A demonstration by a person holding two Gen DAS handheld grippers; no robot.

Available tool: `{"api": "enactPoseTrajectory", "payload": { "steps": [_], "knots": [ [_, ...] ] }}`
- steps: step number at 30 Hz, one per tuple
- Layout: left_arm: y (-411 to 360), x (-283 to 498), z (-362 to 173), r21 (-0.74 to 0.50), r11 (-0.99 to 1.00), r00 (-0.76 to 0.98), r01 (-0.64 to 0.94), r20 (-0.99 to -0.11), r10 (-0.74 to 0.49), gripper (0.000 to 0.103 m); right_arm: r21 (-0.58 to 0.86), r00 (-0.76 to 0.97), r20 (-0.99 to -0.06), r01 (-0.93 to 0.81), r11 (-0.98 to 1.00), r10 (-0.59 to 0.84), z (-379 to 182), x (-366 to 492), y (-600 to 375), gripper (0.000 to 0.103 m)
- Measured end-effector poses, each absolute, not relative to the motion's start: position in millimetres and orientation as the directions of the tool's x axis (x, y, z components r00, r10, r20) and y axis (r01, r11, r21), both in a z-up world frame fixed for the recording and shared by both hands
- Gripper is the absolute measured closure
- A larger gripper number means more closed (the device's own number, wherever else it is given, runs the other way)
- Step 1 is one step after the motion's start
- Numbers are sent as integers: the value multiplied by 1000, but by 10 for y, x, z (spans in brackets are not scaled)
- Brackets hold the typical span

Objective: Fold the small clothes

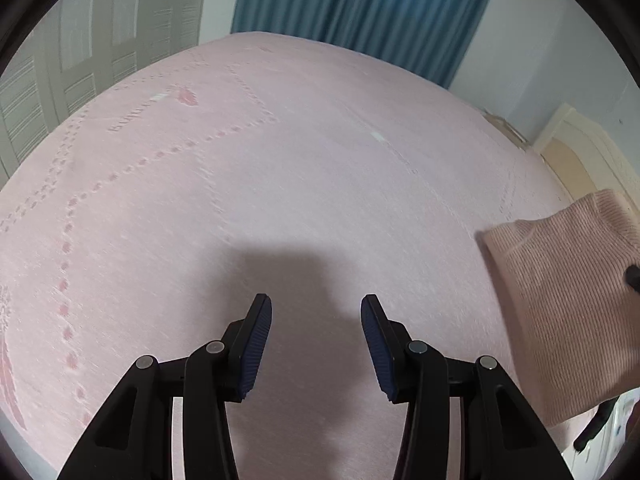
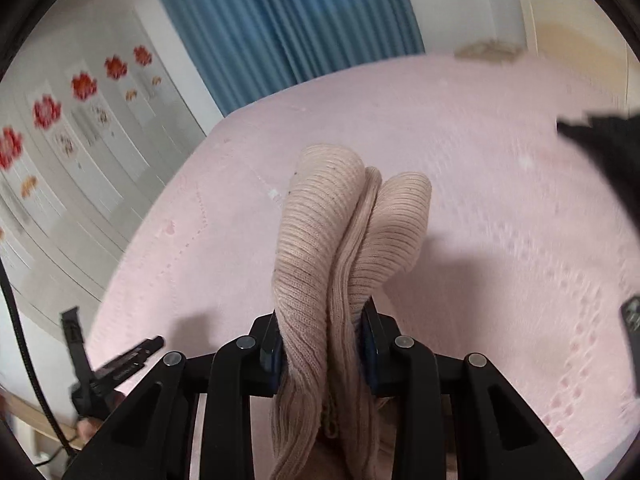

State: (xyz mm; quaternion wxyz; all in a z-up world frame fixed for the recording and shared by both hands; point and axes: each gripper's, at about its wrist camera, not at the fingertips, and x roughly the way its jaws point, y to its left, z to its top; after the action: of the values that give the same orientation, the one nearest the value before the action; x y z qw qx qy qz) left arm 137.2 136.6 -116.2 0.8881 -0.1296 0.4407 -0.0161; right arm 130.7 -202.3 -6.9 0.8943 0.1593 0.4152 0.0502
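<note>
Knitwear fills the nearest part of the right wrist view: the right gripper point(image 2: 322, 344) has its two pads clamped on a pale pink ribbed garment point(image 2: 340, 240), bunched into thick folds that squeeze up between the jaws and bulge out beyond them, lifted clear of the pink bed cover point(image 2: 500, 220) below. More of the knit hangs down behind the pads toward the camera. In the left wrist view the same garment point(image 1: 568, 308) shows at the right edge, raised above the cover, with a dark bit of the other tool just at its right side.

The left gripper point(image 1: 316, 344) holds nothing; its blue-padded jaws stand partly apart over bare cover, and its shadow falls on the fabric just ahead of the tips.

Farther out, the bed cover point(image 1: 320, 152) stretches smooth, with dotted paw-print trails toward its left side. A black item point(image 2: 600, 140) lies blurred near the right edge of the bed. Beyond the far edge hang blue curtains point(image 1: 360, 0), with a pale wardrobe point(image 1: 100, 40) to the left, its doors bearing red flower stickers point(image 2: 46, 110).
</note>
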Motion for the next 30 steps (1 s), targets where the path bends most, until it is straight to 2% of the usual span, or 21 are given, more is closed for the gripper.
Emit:
{"api": "enactPoseTrajectory", "payload": {
  "steps": [4, 6, 9, 10, 11, 12, 16, 18, 21, 26, 30],
  "knots": [
    [1540, 1439, -1091, -226, 969, 641, -94, -759, -115, 59, 373, 659, -706, 35, 927, 259, 58, 1527, -1727, 72],
    [1613, 1492, -1073, -219, 971, 652, -98, -751, -104, 59, 484, 659, -666, 24, 875, 350, 45, 1659, -1664, 72],
    [1703, 1574, -1085, -228, 969, 663, -96, -741, -109, 59, 736, 667, -505, 1, 677, 548, -142, 1829, -1728, 72],
    [1715, 1599, -1099, -226, 970, 663, -94, -741, -108, 59, 806, 672, -443, 10, 592, 593, -290, 1878, -1788, 72],
    [1719, 1629, -1123, -226, 970, 664, -87, -740, -113, 59, 829, 677, -426, 25, 559, 600, -405, 1903, -1832, 72],
    [1699, 1630, -1153, -227, 971, 663, -76, -739, -121, 59, 833, 678, -432, 49, 551, 594, -542, 1943, -1868, 72],
    [1571, 1732, -1280, -229, 973, 650, -18, -742, -163, 59, 726, 595, -632, 229, 649, 497, -1267, 2126, -2089, 69],
    [1454, 1776, -1339, -231, 973, 640, 15, -745, -187, 59, 625, 518, -744, 312, 716, 423, -1560, 2193, -2205, 67],
    [1239, 1866, -1390, -277, 958, 620, 70, -740, -260, 59, 639, 535, -720, 264, 723, 441, -1599, 2149, -2298, 63],
    [967, 2064, -1373, -393, 911, 585, 123, -713, -387, 59, 470, 563, -762, 141, 871, 320, -1274, 2178, -2136, 62],
    [717, 2281, -1375, -514, 844, 528, 155, -679, -510, 58, 421, 565, -770, 100, 901, 297, -1143, 2338, -2078, 62]
  ]
}}
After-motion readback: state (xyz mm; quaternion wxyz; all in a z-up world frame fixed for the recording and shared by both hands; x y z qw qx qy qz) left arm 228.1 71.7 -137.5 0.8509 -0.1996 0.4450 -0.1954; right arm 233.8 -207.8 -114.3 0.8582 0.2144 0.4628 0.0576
